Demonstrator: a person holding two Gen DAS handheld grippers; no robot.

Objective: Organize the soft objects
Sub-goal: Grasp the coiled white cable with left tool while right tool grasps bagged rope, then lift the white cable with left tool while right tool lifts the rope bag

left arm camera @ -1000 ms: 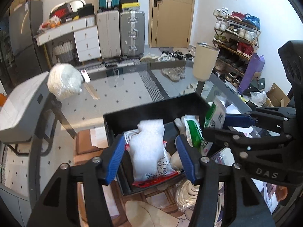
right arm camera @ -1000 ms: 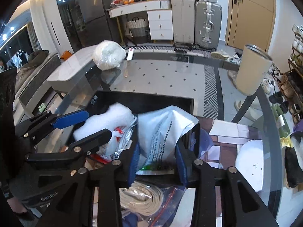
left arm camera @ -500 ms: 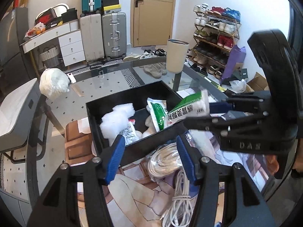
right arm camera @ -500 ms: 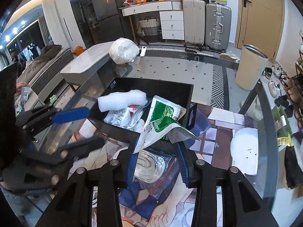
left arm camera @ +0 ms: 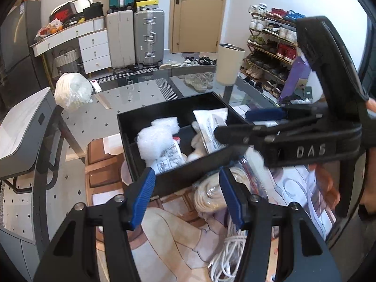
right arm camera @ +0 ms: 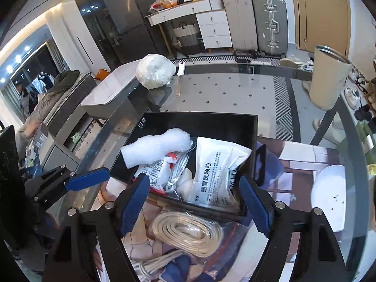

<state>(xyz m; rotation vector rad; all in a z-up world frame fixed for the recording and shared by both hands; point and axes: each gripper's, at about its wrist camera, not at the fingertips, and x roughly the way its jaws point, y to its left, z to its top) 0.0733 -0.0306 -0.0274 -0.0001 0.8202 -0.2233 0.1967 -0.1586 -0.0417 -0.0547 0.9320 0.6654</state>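
Observation:
A black box (left arm camera: 174, 178) (right arm camera: 199, 122) on the glass table holds a white bubble-wrap roll (left arm camera: 157, 136) (right arm camera: 157, 149) and a white printed packet (left arm camera: 211, 122) (right arm camera: 216, 174). My right gripper (right arm camera: 193, 202) (left arm camera: 231, 123) hovers at the box's near wall. Its jaws are opening, and the packet lies beyond them, free of the pads. My left gripper (left arm camera: 186, 195) (right arm camera: 80, 172) is open and empty, just short of the box's near-left side. A bagged coil of pale rope (left arm camera: 211, 192) (right arm camera: 188, 230) lies in front of the box.
A plastic-wrapped white bundle (left arm camera: 72, 91) (right arm camera: 156, 74) sits at the table's far left. A tall beige cup (left arm camera: 229, 64) (right arm camera: 327, 77) stands at the far right. A white cable (left arm camera: 225, 258) trails near the rope. A white disc (right arm camera: 329, 195) lies right of the box.
The right gripper's jaws have spread and let go of the packet, which now lies in the box. The left gripper has backed away from the box, leaving the bubble-wrap roll inside.

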